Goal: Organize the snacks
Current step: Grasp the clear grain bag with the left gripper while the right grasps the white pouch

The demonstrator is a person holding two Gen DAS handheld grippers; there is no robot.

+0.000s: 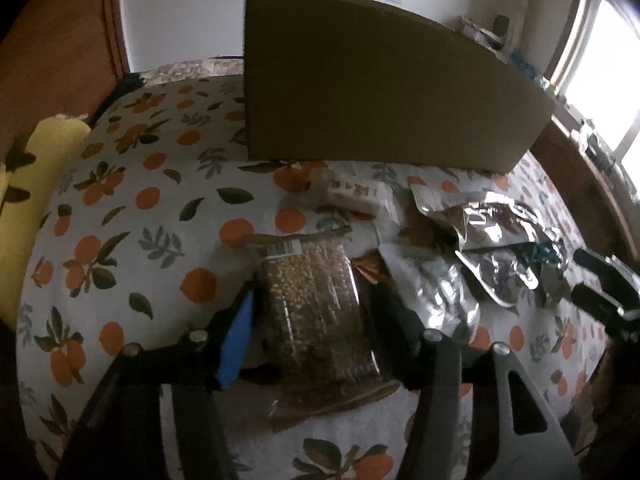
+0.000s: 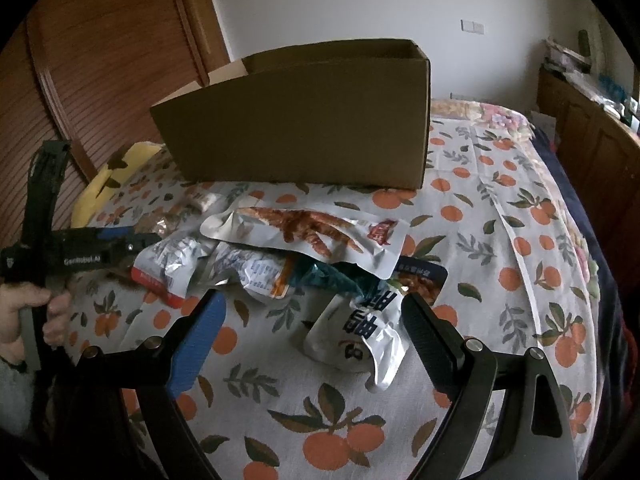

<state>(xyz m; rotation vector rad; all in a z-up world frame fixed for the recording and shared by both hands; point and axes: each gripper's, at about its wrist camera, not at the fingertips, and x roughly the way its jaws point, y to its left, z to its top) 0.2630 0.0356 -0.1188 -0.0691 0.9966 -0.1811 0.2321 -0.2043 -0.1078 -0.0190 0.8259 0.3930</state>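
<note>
**Snacks on orange-print bed, cardboard box behind**

1. Yellow pillow [image 2: 100, 184]: far left edge of the bed, against the wooden wardrobe [image 2: 100, 60].

2. Bed cover [image 1: 132, 216]: white, printed with oranges and leaves; carries every item below.

3. Left hand-held gripper [image 1: 310, 300]: fingers apart, one on each side of a clear bag of nuts [image 1: 316, 312] lying flat on the cover, barcode end away from the camera. Whether the pads touch the bag cannot be told. In the right wrist view the same tool [image 2: 132, 242] reaches in from the left, held by a hand [image 2: 28, 312].

4. Cardboard box [image 2: 304, 132]: open-topped, standing on the bed behind the snacks, one flap raised at its left rear corner.

5. Small white wrapped bar [image 1: 352, 194]: just before the box's front wall, beyond the bag of nuts.

6. Snack pile, centre to right: silver foil pouches [image 1: 492, 232], crumpled and overlapping; a long white pouch with reddish strips printed on it [image 2: 308, 236] lying on top; a red-edged white packet [image 2: 168, 268] at the pile's left; a teal wrapper [image 2: 332, 280] beneath; a white packet with bold dark lettering [image 2: 360, 340] nearest the camera.

7. Right hand-held gripper [image 2: 310, 316]: fingers wide apart, holding nothing, above the lettered packet.

8. Wooden cabinet [image 2: 592, 152]: right of the bed.
</note>
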